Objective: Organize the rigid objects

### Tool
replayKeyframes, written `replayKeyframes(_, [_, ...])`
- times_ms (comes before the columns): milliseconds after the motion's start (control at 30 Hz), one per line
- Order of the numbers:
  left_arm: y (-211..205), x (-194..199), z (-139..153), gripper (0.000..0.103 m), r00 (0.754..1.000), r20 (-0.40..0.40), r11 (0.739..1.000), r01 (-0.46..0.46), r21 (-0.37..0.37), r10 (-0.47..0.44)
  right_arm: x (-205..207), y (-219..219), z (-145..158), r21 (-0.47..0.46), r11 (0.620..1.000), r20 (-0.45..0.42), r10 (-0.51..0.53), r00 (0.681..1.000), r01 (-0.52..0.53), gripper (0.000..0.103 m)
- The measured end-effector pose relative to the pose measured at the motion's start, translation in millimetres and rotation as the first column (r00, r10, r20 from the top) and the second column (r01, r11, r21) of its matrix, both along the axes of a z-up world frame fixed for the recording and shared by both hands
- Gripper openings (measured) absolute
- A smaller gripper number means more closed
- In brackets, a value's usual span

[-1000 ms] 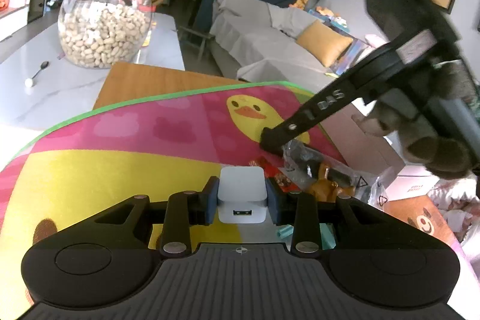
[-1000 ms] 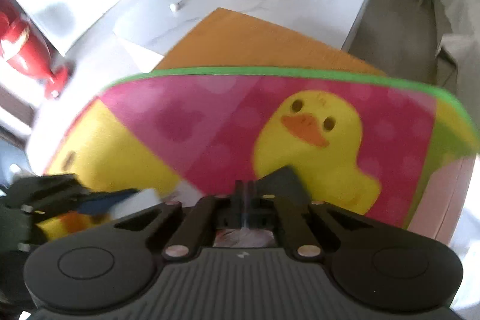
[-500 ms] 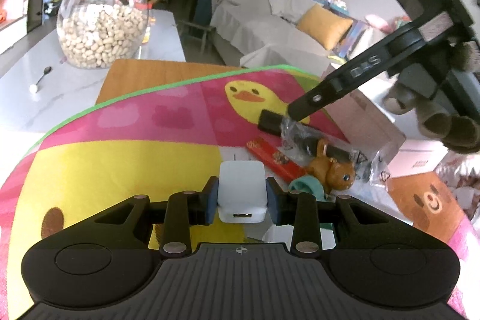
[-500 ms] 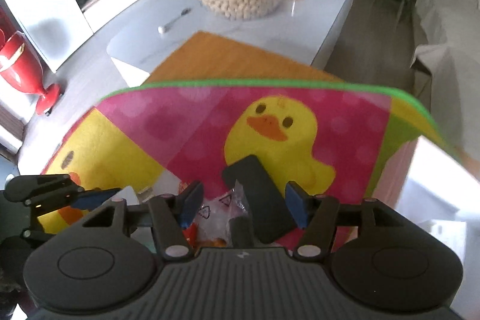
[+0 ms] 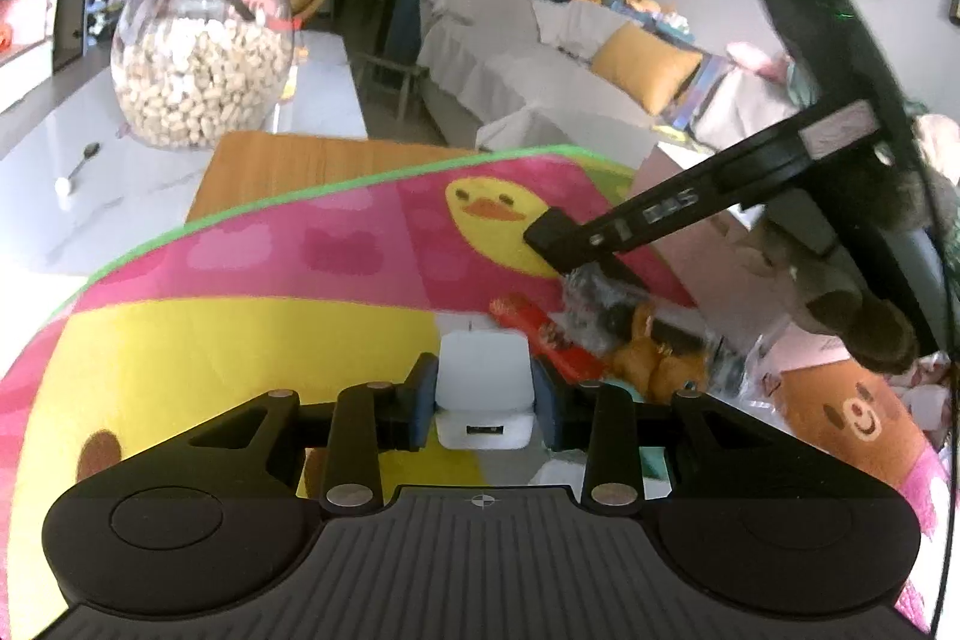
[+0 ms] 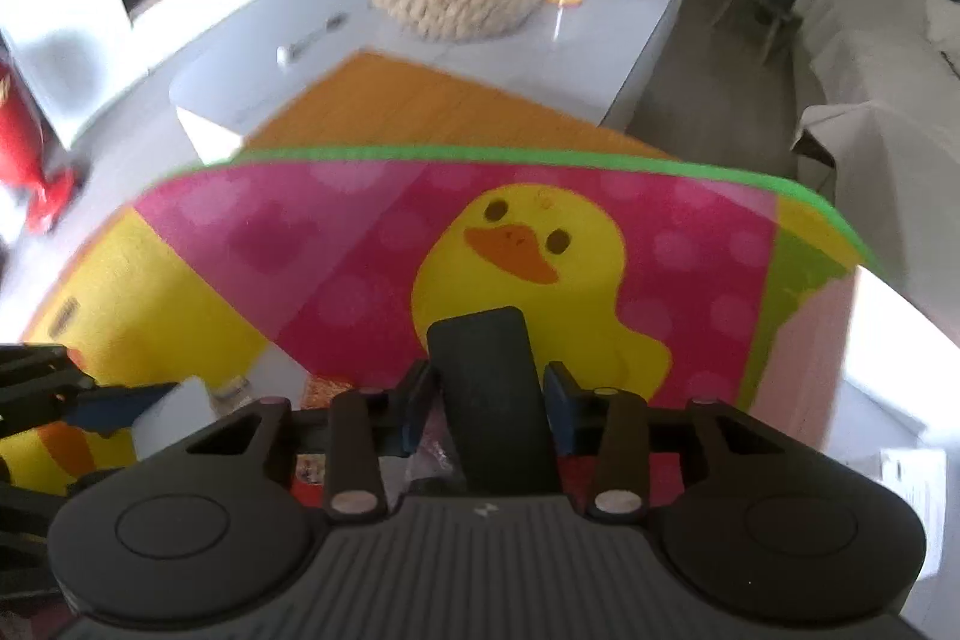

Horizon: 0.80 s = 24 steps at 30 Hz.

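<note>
A second ago my right hand-held gripper (image 6: 486, 415) was shut tight with nothing between its pads; since then it sprang wide and has just been closing around the black flat block (image 6: 489, 394), whose far end points toward twelve o'clock at the duck on the mat (image 6: 360, 244). Whether the pads press it yet, I cannot tell. In my left view, a red packet (image 5: 543, 334) and an orange toy (image 5: 651, 358) now show at two o'clock.
</note>
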<state>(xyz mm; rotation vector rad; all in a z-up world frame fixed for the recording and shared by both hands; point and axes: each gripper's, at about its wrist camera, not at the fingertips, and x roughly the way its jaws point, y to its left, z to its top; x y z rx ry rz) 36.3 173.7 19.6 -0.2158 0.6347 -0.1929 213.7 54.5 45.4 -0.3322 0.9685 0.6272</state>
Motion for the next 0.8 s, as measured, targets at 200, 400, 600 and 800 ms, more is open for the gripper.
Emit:
replayKeyframes(200, [-6.8, -15.7, 26.4, 0.037, 0.998, 0.065, 1.000, 0.019, 0.010, -0.019, -35.5, -51.6, 51.1, 0.250, 0.967, 0.004, -0.043, 0.999, 0.041, 0.000])
replayKeyframes(400, [-18.3, -46.5, 38.3, 0.037, 0.997, 0.071, 0.999, 0.030, 0.010, -0.031, -109.2, -100.4, 71.1, 0.318, 0.948, 0.121, -0.068, 0.990, 0.026, 0.013])
replayKeyframes(600, [-22.0, -66.6, 31.3, 0.037, 1.000, 0.015, 1.000, 0.000, -0.025, 0.000, -155.7, -119.2, 37.7, 0.341, 0.940, 0.086, -0.028, 0.996, -0.004, 0.065])
replayKeyframes(800, [-22.6, -79.5, 37.6, 0.037, 0.999, -0.003, 0.999, -0.032, -0.033, 0.032, -162.0, -103.0, 6.1, 0.317, 0.947, 0.058, 0.036, 0.998, -0.052, 0.063])
